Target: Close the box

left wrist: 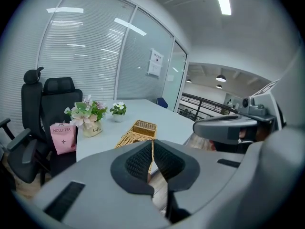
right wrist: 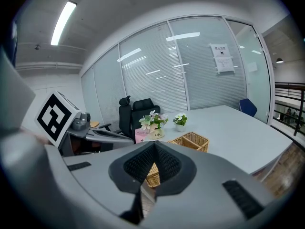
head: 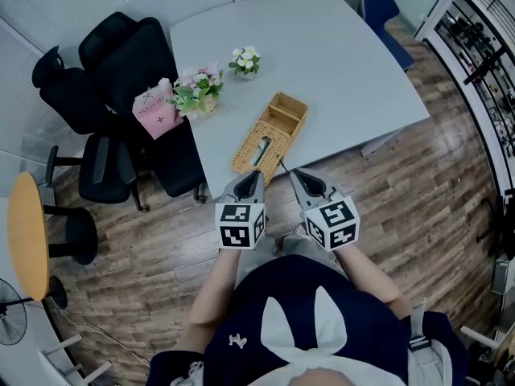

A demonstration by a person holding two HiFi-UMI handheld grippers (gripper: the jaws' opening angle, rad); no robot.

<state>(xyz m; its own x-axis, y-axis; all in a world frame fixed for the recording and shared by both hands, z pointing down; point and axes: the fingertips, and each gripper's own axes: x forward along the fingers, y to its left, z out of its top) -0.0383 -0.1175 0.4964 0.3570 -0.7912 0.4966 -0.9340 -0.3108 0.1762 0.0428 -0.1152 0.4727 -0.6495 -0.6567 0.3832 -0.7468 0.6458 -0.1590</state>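
The wicker box (head: 270, 133) sits at the bench's (head: 338, 63) near edge. The left gripper (head: 252, 177) and right gripper (head: 294, 175) hover just off that edge, both with jaws pressed together and holding nothing.

The box (head: 271, 135) is rough woven wicker, lying on a table (head: 338, 63) with a smooth, matt pale-grey top. The floor (head: 402, 207) is dark wood planking with a slight sheen, and the pink bag (head: 154, 112) looks like paper.

the woven wicker box (head: 270, 134) lay opened out near the front edge of the desk (head: 346, 63), its far half an open tray, its near half showing an oval slot.
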